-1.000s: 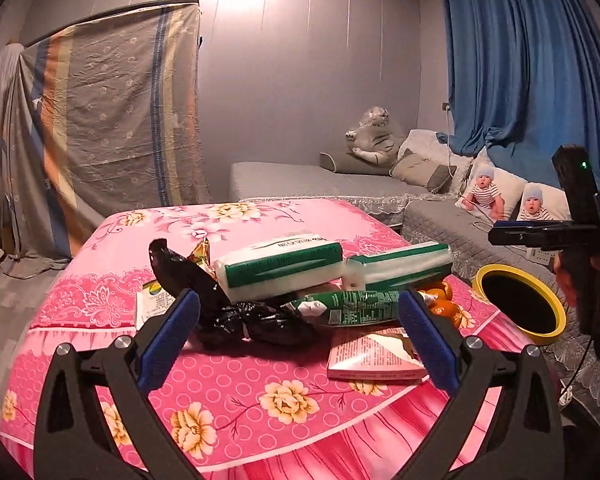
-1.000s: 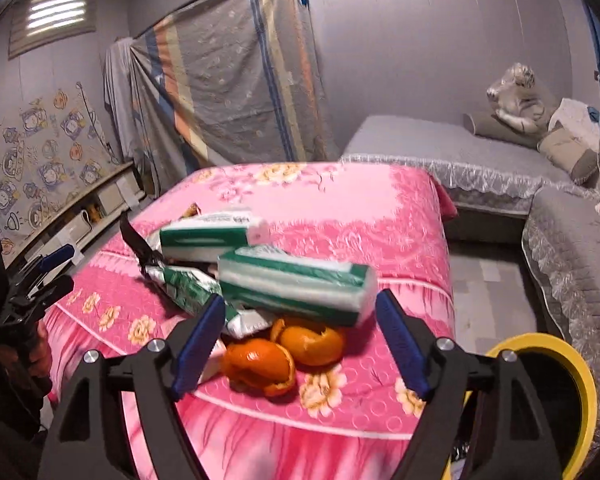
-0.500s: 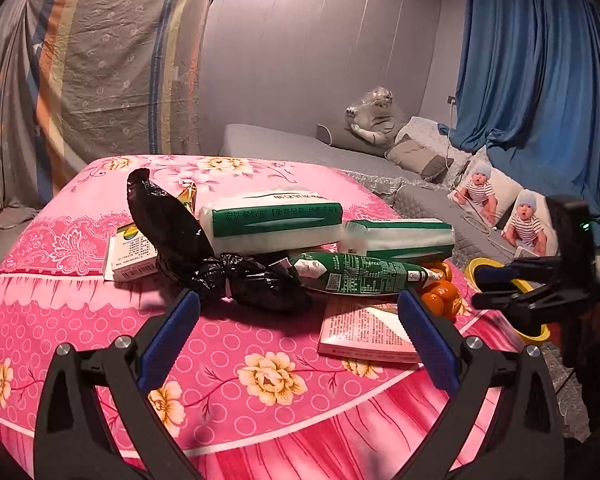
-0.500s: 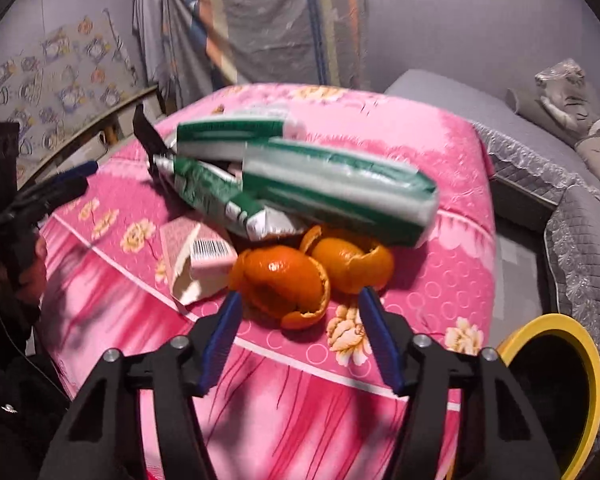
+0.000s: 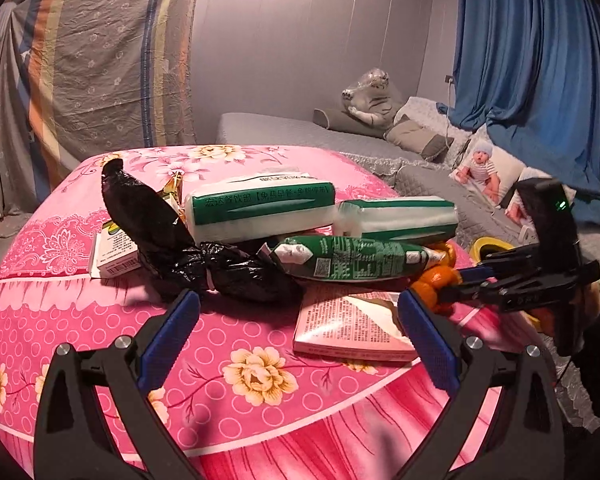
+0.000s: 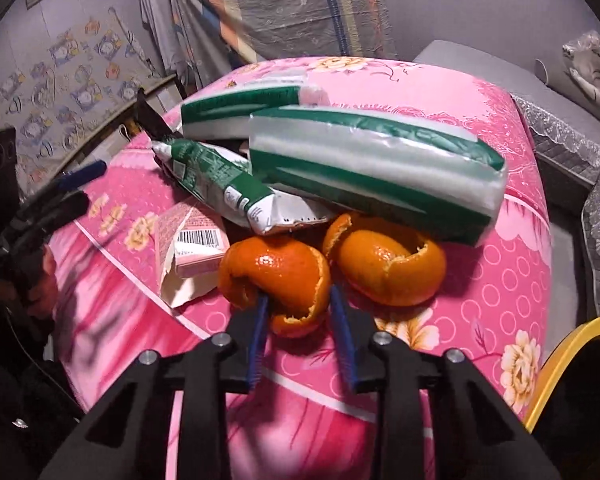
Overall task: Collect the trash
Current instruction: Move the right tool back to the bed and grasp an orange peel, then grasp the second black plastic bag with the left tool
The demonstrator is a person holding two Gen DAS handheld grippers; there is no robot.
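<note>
Left gripper (image 5: 296,320): it is hanging over the near edge of the table (image 5: 80,320), at about 6 o'clock from the pile. Its jaws are wide apart and holding nothing.

Bag (image 5: 172,240): this black bag is lying at 10 o'clock in the pile. It looks soft and crinkly.

Packs (image 5: 260,210): two green and white packs are sitting on top of the pile, at about 12 o'clock. They look puffy and light.

Wrapper (image 6: 220,184): this green wrapper is poking out from under the packs. It looks thin and slippery.

Box (image 6: 192,240): this pink box is lying flat, touching the peel at its 9 o'clock. It looks torn open.

Peel (image 6: 276,272): this orange peel is sitting at the near edge of the pile. It is curled, light and bendy, and I think it could rip. The loose bottom flap looks like the best spot to pinch.

Right gripper (image 6: 300,312): its jaws are closing in on both sides of the peel's bottom flap. I cannot tell if they are squeezing it yet.

Second peel (image 6: 388,268): it is resting at 3 o'clock from the first, tucked under a pack.

Bin (image 6: 572,364): its yellow rim is showing at 4 o'clock, just beside the table.
</note>
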